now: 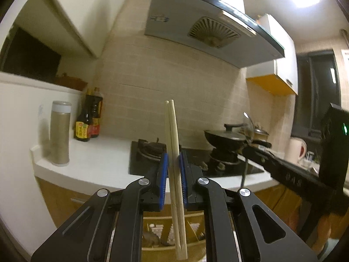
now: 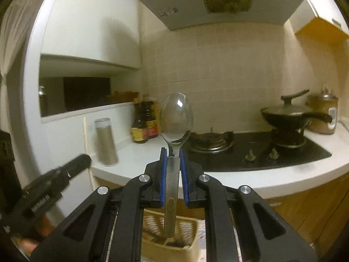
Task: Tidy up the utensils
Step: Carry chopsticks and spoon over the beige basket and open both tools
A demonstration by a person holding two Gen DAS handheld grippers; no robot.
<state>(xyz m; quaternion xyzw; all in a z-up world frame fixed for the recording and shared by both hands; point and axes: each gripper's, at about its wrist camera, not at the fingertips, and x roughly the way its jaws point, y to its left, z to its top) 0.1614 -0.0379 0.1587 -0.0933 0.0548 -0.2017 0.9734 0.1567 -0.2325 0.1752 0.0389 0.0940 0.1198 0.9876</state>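
A pair of pale wooden chopsticks (image 1: 174, 144) stands upright in the left wrist view, and my left gripper (image 1: 173, 159) is shut on them between its blue pads. The chopsticks reach down past the fingers over a beige perforated utensil basket (image 1: 157, 231). In the right wrist view my right gripper (image 2: 173, 155) is shut on the handle of a metal spoon (image 2: 176, 118), bowl up. Its handle end hangs above the same beige basket (image 2: 187, 229). The right gripper appears at the right edge of the left view (image 1: 257, 152), and the left gripper shows at lower left (image 2: 72, 166).
White countertop (image 2: 135, 159) with a black gas hob (image 2: 250, 152), a black lidded pan (image 2: 290, 113), dark sauce bottles (image 1: 88, 120) and a tall beige canister (image 1: 60, 133). A range hood (image 1: 196, 28) hangs above. A rice cooker (image 2: 325, 115) and a kettle (image 1: 296, 150) stand far right.
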